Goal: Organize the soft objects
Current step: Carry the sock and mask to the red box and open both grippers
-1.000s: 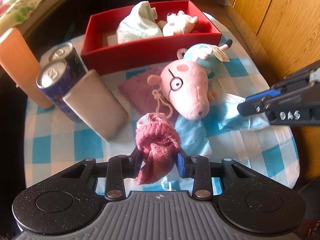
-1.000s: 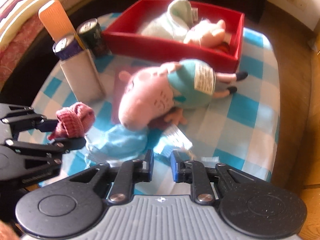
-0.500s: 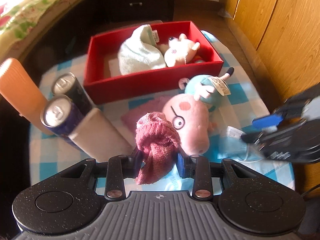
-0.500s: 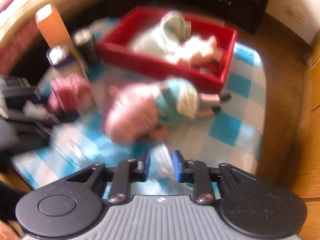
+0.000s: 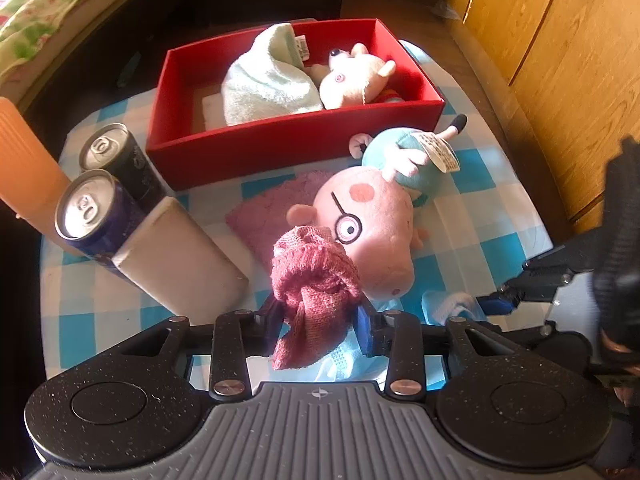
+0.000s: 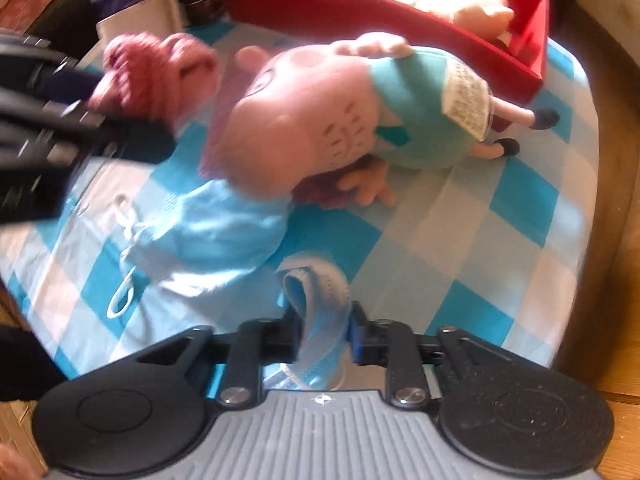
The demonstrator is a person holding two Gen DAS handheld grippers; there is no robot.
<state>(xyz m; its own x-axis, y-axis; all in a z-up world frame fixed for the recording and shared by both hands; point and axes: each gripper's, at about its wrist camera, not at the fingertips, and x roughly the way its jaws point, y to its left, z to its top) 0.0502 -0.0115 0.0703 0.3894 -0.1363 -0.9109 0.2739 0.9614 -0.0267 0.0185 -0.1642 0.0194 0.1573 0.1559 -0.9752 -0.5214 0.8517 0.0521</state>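
**Both grippers loaded, box waiting**

On the blue-and-white checked tablecloth (image 5: 480,216), the open red cardboard box (image 5: 296,144) sat toward the far edge, already holding two soft things: one pale green rolled towel (image 5: 268,84) and one small cream plush pig (image 5: 356,80). Just in front of the box lay one large pink plush pig in a teal shirt (image 6: 320,128), partly on a flat pink knitted cloth (image 5: 272,216), its snout over a crumpled light blue cloth (image 6: 212,232). Toward the left edge stood two drink cans (image 5: 92,212), one grey block (image 5: 176,256) and one orange cylinder (image 5: 20,168), none of them soft.

The right gripper (image 6: 324,332) had dropped toward the near edge since a second before, its jaws opening and then closing, and now pinched one light blue face mask (image 6: 316,304). The left gripper (image 5: 320,316) was clamped as before on one bunched dark pink knitted cloth (image 5: 316,276), held above the table near the big pig's snout.

That likely meant two more soft items were ready for the box, leaving three on the cloth.
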